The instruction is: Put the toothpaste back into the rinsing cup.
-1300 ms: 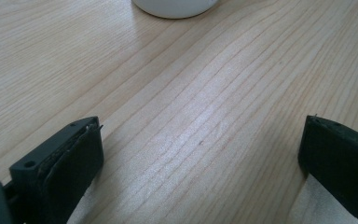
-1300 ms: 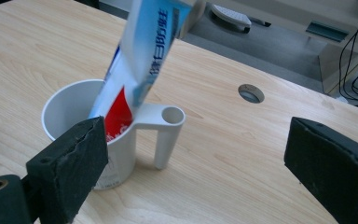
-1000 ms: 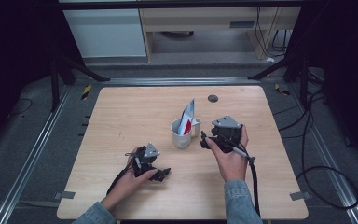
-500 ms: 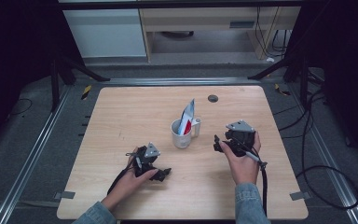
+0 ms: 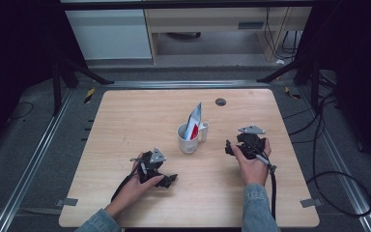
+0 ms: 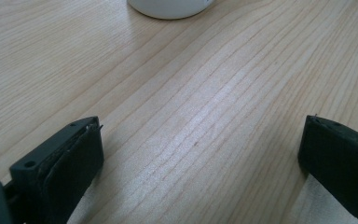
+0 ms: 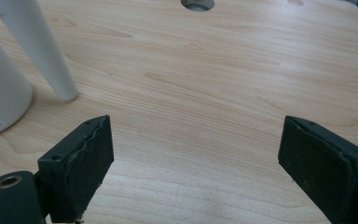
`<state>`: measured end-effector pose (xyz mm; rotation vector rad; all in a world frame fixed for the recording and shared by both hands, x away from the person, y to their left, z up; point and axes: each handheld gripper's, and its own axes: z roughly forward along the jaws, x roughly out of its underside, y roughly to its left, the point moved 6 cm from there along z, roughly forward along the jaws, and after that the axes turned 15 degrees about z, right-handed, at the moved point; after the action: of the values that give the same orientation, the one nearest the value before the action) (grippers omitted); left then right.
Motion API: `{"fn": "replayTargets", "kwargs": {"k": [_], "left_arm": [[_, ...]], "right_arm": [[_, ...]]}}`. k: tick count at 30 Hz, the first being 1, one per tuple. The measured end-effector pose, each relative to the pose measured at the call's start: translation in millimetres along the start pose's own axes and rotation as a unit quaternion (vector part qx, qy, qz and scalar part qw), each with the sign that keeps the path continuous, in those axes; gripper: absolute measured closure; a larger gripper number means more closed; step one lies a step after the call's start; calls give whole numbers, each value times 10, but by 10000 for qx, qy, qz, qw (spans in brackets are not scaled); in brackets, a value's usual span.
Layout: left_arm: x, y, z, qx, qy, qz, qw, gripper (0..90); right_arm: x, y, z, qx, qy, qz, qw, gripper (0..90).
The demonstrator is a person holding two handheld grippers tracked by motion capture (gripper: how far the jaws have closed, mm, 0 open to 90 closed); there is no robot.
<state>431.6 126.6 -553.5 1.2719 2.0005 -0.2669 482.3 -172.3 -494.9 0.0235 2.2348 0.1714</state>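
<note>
Nearest to me, my left claw [image 5: 169, 180] lay low on the wooden counter [image 5: 125, 116], gripped in the left hand [image 5: 134, 186] with its cable trailing back along the forearm. Its jaws stood wide apart with nothing but bare wood grain between them, and in the left gripper view the rounded white base of the mug [image 6: 170, 7] sat well ahead of them at the top edge.

A little farther on and off to the other side, my right claw [image 5: 229, 147] hung just above the counter in the right hand [image 5: 251, 164], its grey plate on top. Its jaws were also wide, having just been closing slightly, and nothing was between them. In the right gripper view the mug [image 7: 0, 88] stood just beyond the near jaw, handle [image 7: 46, 51] turned toward me.

The white mug [image 5: 189, 137] stood upright near the middle of the counter, between the two claws and apart from both. A blue, white and red packet [image 5: 193, 121] stuck up out of it, leaning slightly.

Farthest back, a small round hole [image 5: 221, 101] showed in the counter.
</note>
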Motion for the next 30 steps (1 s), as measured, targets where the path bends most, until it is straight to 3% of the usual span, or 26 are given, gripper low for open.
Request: {"fn": "replayTargets", "kwargs": {"k": [5,8,14,23,27,30], "left_arm": [[2,-1,-2,12,-8,9,10000,0],[2,-1,-2,12,-8,9,10000,0],[1,-2,-2,12,-9,8,10000,0],[2,-1,-3,7,-1,10,10000,0],[2,-2,-2,12,-8,7,10000,0],[2,-2,-2,12,-7,7,10000,0]], "right_arm": [[33,-51,92,48,171,112,9998,100],[53,-66,121,-78,231,300,9993,99],[132,-153,187,-6,356,447,9984,104],[266,-242,261,75,402,588,9974,109],[281,-231,276,46,374,785,9962,114],[298,-240,301,111,358,770,9963,114]]}}
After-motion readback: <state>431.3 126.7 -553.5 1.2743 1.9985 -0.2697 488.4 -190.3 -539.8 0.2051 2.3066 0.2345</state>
